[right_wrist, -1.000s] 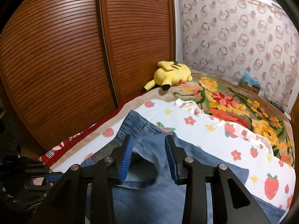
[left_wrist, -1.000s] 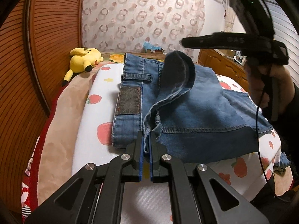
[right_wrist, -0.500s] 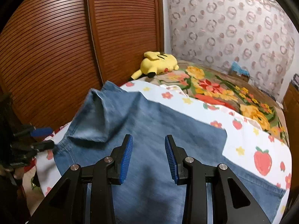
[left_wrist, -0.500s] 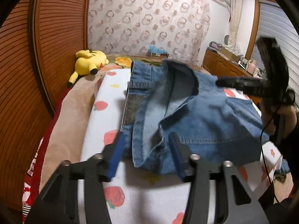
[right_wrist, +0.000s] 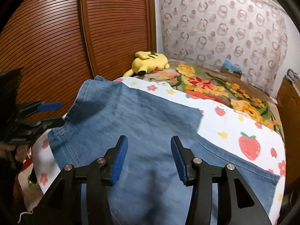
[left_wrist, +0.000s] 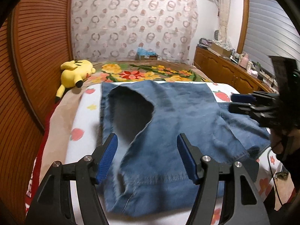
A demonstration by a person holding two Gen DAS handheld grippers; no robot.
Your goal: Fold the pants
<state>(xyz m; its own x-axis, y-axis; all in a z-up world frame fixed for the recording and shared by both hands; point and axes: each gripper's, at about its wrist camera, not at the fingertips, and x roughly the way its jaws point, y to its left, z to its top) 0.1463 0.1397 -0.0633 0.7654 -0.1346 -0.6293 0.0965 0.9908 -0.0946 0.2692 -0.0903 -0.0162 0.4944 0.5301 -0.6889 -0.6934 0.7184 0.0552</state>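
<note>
Left wrist: left claw (left_wrist: 147, 156) wide, just been opening, empty. Folded blue denim pants (left_wrist: 168, 123) flat on strawberry-print bed sheet (left_wrist: 84, 112).

Right wrist: right claw (right_wrist: 149, 158) wide, just been opening, empty above denim. Risk: loose flap springing back, unfolding.

One pair of pants (left_wrist: 168, 123), one plush toy (left_wrist: 76, 71), two grippers (left_wrist: 147, 157) (right_wrist: 149, 157)

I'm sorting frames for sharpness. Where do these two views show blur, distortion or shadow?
Left wrist view: jeans smeared by motion, right gripper blurred at the edge, walls bowed by fisheye. Right wrist view: denim soft near the open right gripper's fingers, plush sharp, a dark shadow by the denim's left fold.
</note>
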